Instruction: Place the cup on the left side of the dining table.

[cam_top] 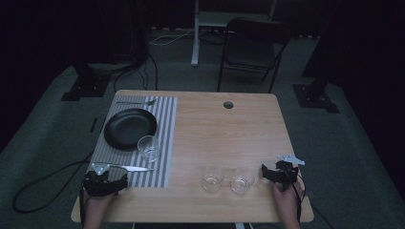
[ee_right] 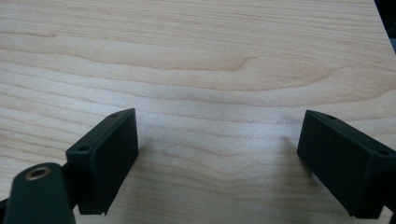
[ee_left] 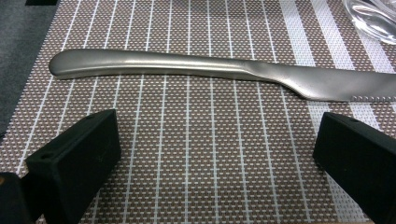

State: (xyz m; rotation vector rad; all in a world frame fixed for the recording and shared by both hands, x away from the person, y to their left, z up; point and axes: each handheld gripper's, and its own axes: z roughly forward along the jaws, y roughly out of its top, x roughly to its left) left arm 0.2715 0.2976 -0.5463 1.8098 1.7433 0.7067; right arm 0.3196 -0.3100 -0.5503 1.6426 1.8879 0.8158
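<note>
3 glasses (cam_top: 148, 147), 1 knife (ee_left: 224, 70), 1 plate (cam_top: 130, 128), 1 fork (cam_top: 136, 102).

Left hand-held gripper (cam_top: 125, 180): held low at the tabletop's (cam_top: 224, 138) near left corner, jaws wide apart, nothing between them. Right hand-held gripper (cam_top: 263, 172): held low near the near right corner, jaws wide apart, empty. One hand behind each, forearms entering over the near edge.

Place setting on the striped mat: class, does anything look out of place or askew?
Somewhat. The fork lies crosswise beyond the black plate, and the knife lies crosswise on the near side. One glass touches the plate's rim, while two more glasses stand off the striped mat on bare table. Nothing looks spilled or broken.
</note>
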